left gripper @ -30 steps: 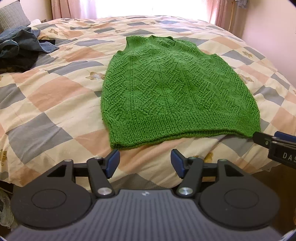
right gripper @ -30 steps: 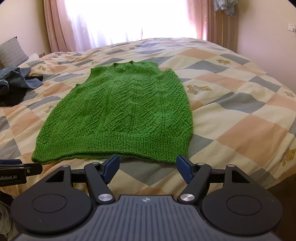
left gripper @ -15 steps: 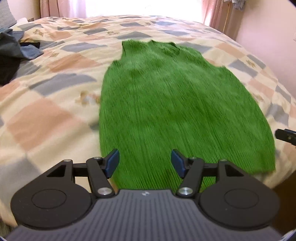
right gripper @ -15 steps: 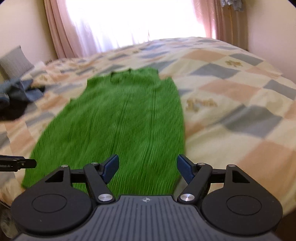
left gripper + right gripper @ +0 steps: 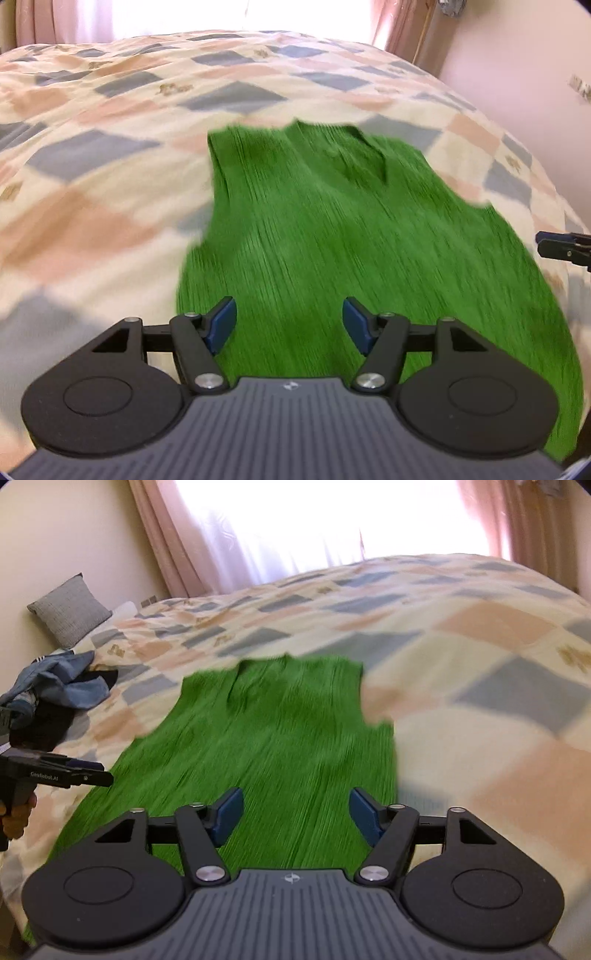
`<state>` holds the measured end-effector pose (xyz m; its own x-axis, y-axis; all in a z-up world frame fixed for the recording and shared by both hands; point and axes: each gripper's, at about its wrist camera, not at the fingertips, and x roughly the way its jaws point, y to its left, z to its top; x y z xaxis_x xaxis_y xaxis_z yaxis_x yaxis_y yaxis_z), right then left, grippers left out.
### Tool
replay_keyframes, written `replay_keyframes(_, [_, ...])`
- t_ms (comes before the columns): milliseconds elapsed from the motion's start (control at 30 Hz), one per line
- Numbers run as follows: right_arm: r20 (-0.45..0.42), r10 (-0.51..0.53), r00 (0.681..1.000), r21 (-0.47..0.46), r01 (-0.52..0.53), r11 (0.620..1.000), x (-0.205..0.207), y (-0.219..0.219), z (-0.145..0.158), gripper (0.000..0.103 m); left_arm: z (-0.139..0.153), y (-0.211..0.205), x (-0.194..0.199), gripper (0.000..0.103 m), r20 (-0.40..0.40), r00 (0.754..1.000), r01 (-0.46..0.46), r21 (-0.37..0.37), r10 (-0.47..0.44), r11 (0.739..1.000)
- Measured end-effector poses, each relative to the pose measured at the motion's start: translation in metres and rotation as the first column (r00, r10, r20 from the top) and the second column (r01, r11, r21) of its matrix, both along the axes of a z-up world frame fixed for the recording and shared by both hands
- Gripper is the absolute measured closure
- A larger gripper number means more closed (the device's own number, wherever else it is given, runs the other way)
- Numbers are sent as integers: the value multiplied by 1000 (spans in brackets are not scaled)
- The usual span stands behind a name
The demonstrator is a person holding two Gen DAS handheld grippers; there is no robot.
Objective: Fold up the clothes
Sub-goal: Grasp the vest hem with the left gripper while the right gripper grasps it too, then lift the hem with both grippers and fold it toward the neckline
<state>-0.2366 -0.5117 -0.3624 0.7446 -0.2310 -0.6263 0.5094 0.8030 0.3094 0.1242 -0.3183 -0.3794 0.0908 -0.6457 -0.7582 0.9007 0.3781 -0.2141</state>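
A green knitted sleeveless vest [image 5: 332, 236] lies flat on the bed, neck end far from me, and looks blurred by motion. My left gripper [image 5: 289, 325] hovers open over the vest's left half, nothing between its blue pads. My right gripper [image 5: 296, 814] is open too, above the vest [image 5: 266, 746] and its right half. The right gripper's tip [image 5: 561, 249] shows at the right edge of the left wrist view. In the right wrist view the left gripper [image 5: 74, 773] appears at the left, held by a hand [image 5: 16, 818].
The bed carries a patchwork quilt [image 5: 110, 155] of cream, peach and grey squares. A heap of blue and dark clothes [image 5: 55, 690] lies at the left, with a grey pillow [image 5: 68, 609] behind it. Pink curtains [image 5: 177, 539] and a bright window stand beyond the bed.
Both grippers have moved forward from the bed's near edge, passing over the vest's hem toward its shoulders. Both stayed open. The vest has not moved.
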Motion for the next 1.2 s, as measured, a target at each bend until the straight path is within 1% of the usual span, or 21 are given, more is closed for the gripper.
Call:
replay_keyframes(33, [13,7,1000,7,-8,1000,9,-16,0,40,0,-12,13,40,-6,1000,2,-7,-2,1000])
replay_keyframes(67, [37,16,999,31,-18,999,21,-35,-2,43,-2,-23,26,39,-30,1000,1,-22,-1,1000])
replay_keyframes(167, [67,28,997,84,-34,996,53,-84,-7,49,-8,-54,64,36,-116,993,-30,-54,24,998])
replay_keyframes(300, [46,-2,999,158,-5,987,86,-128,-28,50,-25,-91,106,36,-174,983,-74,-56,63,996])
replay_keyframes(400, [28,-23,999,213,17,977,111,-162,-44,50,-40,-110,130,36,-220,971,-104,-56,89,993])
replay_keyframes(500, [12,-41,999,269,37,963,131,-191,-62,50,-53,-127,149,35,-283,956,-108,-72,83,992])
replay_keyframes(600, [27,-61,998,339,48,939,140,-206,-79,50,-64,-139,151,39,-288,955,-96,-82,69,992])
replay_keyframes(633, [42,-69,997,362,50,931,142,-209,-84,55,-65,-141,149,61,-289,956,-78,-89,49,993])
replay_keyframes(667, [60,-76,995,381,48,923,143,-212,-87,69,-65,-143,146,92,-290,957,-57,-97,27,994])
replay_keyframes(700, [64,-82,995,392,51,919,145,-213,-90,75,-64,-145,143,96,-291,957,-37,-105,4,994])
replay_keyframes(733, [73,-76,994,392,41,919,145,-212,-90,89,-58,-142,137,96,-250,968,-13,-121,-18,993])
replay_keyframes(800, [93,-53,994,323,21,946,141,-201,-78,89,-40,-132,121,96,-142,987,44,-164,-68,985])
replay_keyframes(833, [103,-42,994,288,11,958,139,-195,-71,90,-28,-122,115,96,-112,990,59,-194,-82,979])
replay_keyframes(867, [145,-41,989,264,1,964,129,-188,-60,90,-16,-110,109,96,-88,992,70,-225,-92,972])
replay_keyframes(900, [186,-37,982,239,-8,971,120,-181,-49,90,-3,-92,100,96,-70,992,81,-264,-102,961])
replay_keyframes(967, [266,12,964,148,-53,988,89,-155,-21,90,24,-54,82,96,-36,992,103,-343,-123,934])
replay_keyframes(1067, [352,81,933,7,-90,996,33,-102,15,90,55,19,36,95,25,986,162,-427,-167,890])
replay_keyframes(1100, [373,104,922,-39,-97,995,13,-83,26,90,58,47,18,94,35,983,179,-441,-182,879])
replay_keyframes(1133, [380,122,917,-68,-103,992,-8,-59,30,90,57,72,0,91,53,980,193,-435,-190,879])
replay_keyframes(1167, [385,139,912,-98,-110,989,-29,-35,34,90,55,95,-18,88,72,978,207,-424,-195,882])
replay_keyframes(1200, [360,154,920,-137,-110,984,-50,-8,34,90,48,118,-38,87,102,975,221,-393,-197,893])
